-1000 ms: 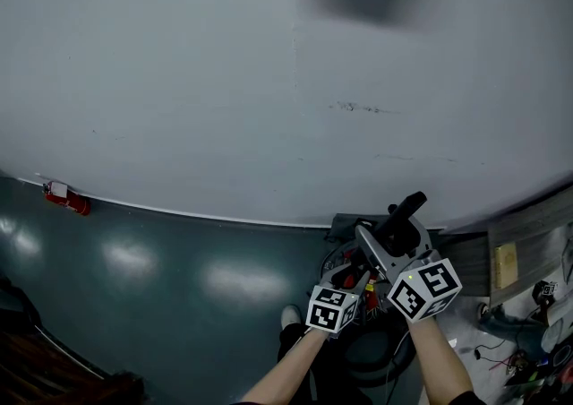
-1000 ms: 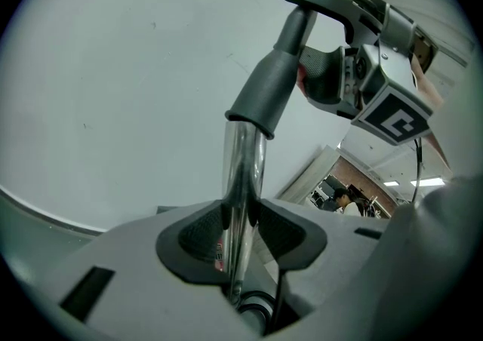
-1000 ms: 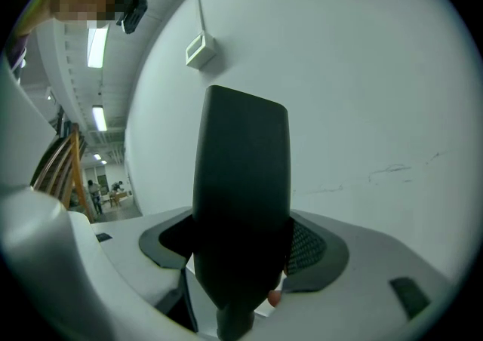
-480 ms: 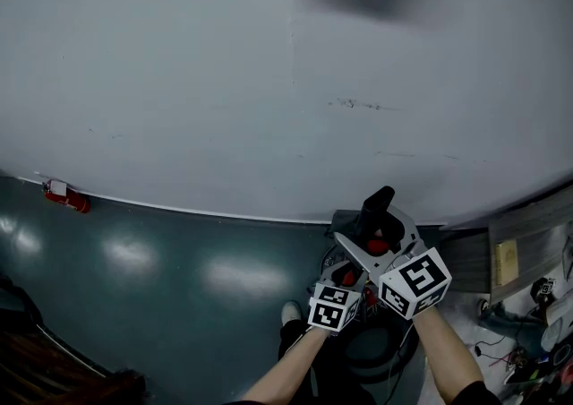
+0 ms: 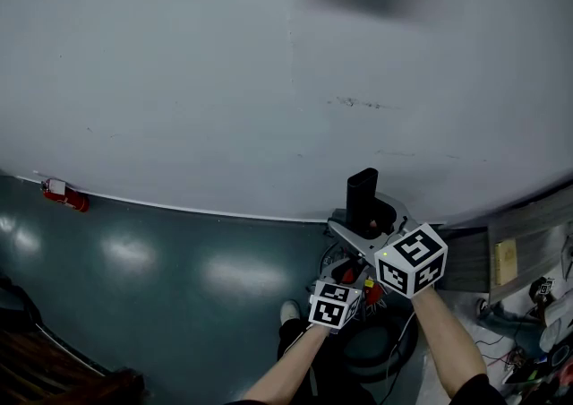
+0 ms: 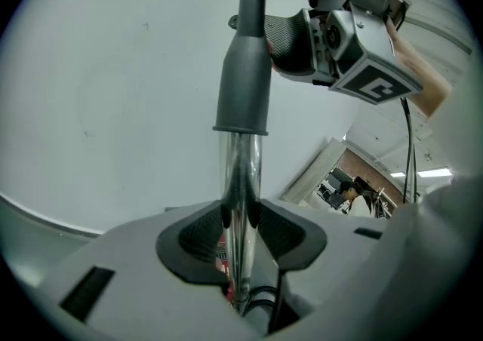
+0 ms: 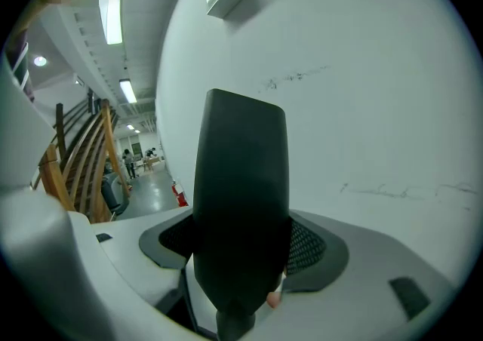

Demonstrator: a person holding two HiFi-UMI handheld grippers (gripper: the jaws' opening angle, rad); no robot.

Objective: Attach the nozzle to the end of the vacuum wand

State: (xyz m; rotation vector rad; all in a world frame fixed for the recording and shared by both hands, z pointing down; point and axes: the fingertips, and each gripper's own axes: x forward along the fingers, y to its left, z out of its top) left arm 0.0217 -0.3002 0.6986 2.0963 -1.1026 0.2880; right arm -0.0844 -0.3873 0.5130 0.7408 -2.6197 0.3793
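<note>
Left gripper view: your right tool (image 7: 241, 245), clamped on the broad, flat, matte black nozzle (image 7: 241, 181), holds it upright above the left tool (image 6: 241, 230), which is clamped on the slim, polished chrome wand (image 6: 240, 173). The nozzle's collar appears to sit over the wand's end. Hold both in one line and press straight down, without rocking, until it seats.

White wall (image 5: 224, 81) stands ahead; open floor (image 5: 161, 278) left, cluttered cables (image 5: 510, 358) right.
</note>
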